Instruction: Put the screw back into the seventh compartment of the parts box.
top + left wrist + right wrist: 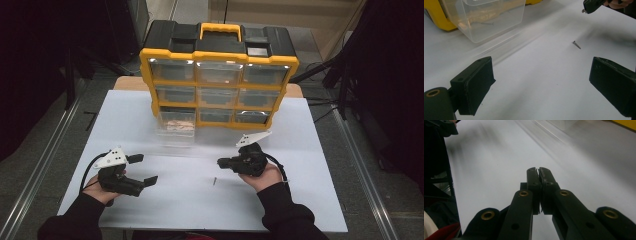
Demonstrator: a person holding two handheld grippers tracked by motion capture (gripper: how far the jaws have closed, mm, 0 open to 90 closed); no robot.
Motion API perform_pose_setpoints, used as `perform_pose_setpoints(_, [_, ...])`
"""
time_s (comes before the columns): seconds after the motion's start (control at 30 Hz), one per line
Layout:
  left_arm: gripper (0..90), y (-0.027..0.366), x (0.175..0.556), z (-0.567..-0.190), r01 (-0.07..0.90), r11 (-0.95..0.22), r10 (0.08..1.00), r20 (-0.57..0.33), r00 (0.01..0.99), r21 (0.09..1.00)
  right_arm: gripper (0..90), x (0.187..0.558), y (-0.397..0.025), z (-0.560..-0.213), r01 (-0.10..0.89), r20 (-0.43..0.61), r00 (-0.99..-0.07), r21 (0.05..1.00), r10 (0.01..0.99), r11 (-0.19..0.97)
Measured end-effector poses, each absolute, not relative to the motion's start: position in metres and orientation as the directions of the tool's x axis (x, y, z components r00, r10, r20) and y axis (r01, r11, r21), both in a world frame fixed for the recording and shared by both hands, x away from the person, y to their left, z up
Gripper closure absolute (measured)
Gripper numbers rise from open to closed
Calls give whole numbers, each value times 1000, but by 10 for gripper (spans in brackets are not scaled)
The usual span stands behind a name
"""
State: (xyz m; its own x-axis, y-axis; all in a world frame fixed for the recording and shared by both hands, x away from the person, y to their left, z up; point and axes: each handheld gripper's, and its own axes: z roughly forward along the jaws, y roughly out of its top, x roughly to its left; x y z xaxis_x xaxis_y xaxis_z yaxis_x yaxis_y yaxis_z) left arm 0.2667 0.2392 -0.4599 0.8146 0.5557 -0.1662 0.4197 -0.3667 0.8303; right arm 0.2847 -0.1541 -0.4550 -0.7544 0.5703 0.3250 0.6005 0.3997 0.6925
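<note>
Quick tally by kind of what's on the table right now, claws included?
Organizer cabinet, yellow and black: 1
Clear drawer pulled out at the cabinet's bottom left: 1
Loose screw on the white table: 1
Claws: 2, the left claw with jaws wide apart and the right claw with jaws together
Total: 5

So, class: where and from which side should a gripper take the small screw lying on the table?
Grip the screw across its thin shank, coming straight down from above: it lies flat on the white table, so the jaws must straddle it sideways. The open left gripper looks ready.
</note>
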Motion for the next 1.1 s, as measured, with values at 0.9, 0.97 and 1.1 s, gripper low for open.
perform_pose_setpoints(0.9, [55,233,265,-461,413,-381,536,-167,828,827,893,312,-117,-436,570,319,-780,717,538,402])
perform_pose_setpoints(0.97, [55,233,265,-462,413,-379,533,-170,829,828,893,313,-117,-436,573,325,-780,715,535,400])
perform_pose_setpoints(1.1, [55,233,266,-462,418,-378,538,-172,826,826,893,314,-118,-433,572,328,-780,719,533,394])
